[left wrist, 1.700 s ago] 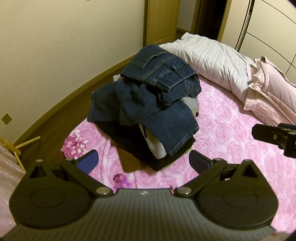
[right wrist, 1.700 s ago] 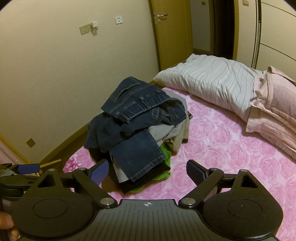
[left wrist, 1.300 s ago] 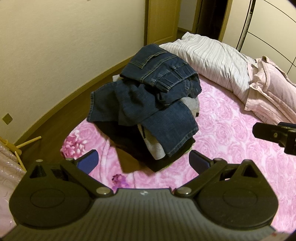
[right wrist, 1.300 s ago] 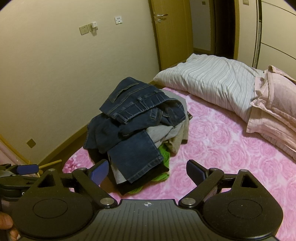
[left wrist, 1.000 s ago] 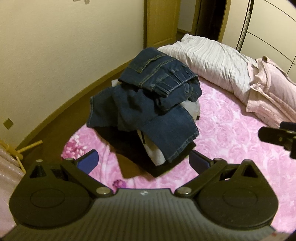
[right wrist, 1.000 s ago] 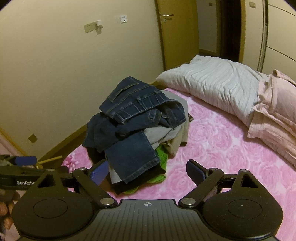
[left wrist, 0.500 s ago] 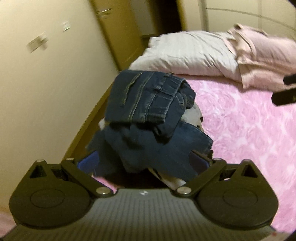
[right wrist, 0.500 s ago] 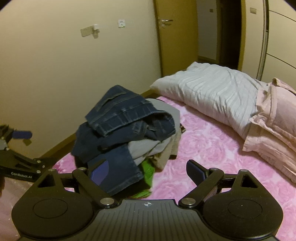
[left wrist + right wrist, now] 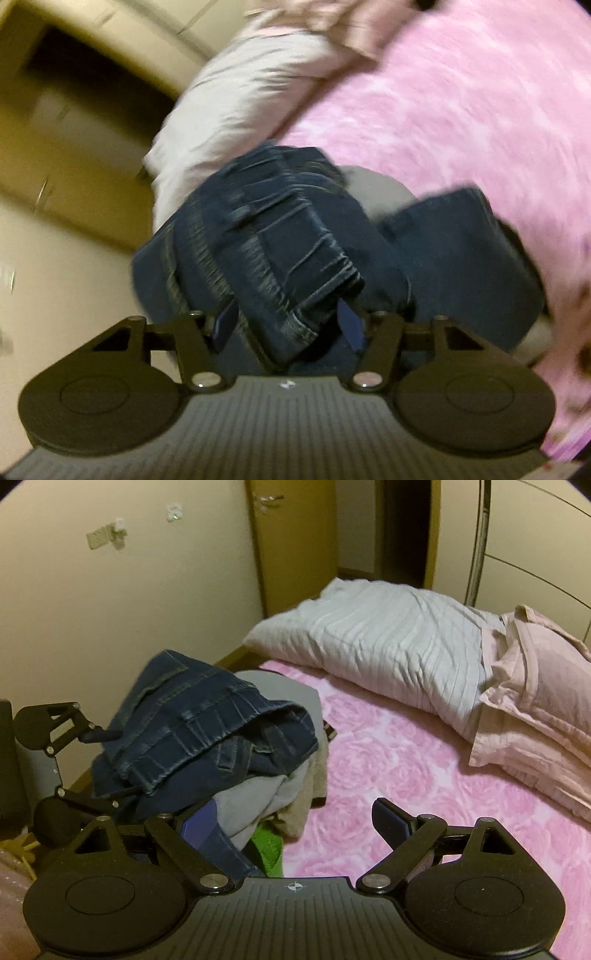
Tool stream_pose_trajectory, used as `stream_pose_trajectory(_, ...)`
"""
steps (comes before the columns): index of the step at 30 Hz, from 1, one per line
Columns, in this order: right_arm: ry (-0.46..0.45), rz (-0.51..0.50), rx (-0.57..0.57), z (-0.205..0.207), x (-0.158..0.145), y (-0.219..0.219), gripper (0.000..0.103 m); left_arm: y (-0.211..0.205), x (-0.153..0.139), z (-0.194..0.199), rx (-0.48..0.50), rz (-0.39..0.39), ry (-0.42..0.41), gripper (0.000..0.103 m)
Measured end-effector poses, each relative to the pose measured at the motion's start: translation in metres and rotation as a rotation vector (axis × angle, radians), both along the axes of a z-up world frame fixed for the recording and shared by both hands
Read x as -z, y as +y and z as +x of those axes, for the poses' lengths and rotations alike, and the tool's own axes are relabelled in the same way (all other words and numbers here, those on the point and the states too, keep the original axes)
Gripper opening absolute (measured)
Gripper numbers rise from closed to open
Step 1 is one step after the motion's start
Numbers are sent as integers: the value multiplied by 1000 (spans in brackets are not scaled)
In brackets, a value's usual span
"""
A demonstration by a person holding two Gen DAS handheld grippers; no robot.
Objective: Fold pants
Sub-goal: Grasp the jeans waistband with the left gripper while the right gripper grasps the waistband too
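A pile of clothes sits at the left edge of the bed, topped by dark blue jeans (image 9: pixel 207 716) (image 9: pixel 280 251). My left gripper (image 9: pixel 286 325) has rolled onto its side at the pile. Its jaws are closing, with the folded waistband edge of the jeans between them. A dark gap still shows beside the right pad (image 9: pixel 349 325). In the right wrist view the left gripper (image 9: pixel 118 764) straddles the jeans' left end. My right gripper (image 9: pixel 293 821) stands open just short of the pile, empty, with its left pad (image 9: pixel 199 819) in front of a grey garment (image 9: pixel 258 797).
The bed is covered by a pink rose blanket (image 9: pixel 388 760). A striped pale pillow (image 9: pixel 388 638) and a pink pillow (image 9: pixel 535 701) lie at its head. A cream wall (image 9: pixel 110 609) and a wooden door (image 9: pixel 291 535) stand behind. Green cloth (image 9: pixel 269 845) pokes out under the pile.
The left gripper dropped toward the pile, rolled about a quarter turn, and its jaws narrowed around the top jeans. The right gripper moved closer to the pile, still open.
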State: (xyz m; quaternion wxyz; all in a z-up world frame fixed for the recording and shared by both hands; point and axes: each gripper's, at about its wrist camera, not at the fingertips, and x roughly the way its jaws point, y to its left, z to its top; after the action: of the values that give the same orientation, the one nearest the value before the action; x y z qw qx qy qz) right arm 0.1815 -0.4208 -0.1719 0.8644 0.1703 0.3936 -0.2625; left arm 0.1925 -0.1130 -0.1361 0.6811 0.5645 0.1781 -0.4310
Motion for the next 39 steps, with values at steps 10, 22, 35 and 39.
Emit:
stream_pose_trajectory(10,13,31,49,29,20,-21,88,19,7,7,297,113,13,56)
stream_pose_trajectory(22,32,53,50,45,38,-39,88,6,4,18,339,99,19,36)
stream_pose_trajectory(35,-88,42,-60,69,53,-73,88,-12,-175,134,-65,-370,291,14)
stream_pose_trajectory(39,-121,51,-74,80,81,-93,88,-11,-183,144,-77,-381,291,14)
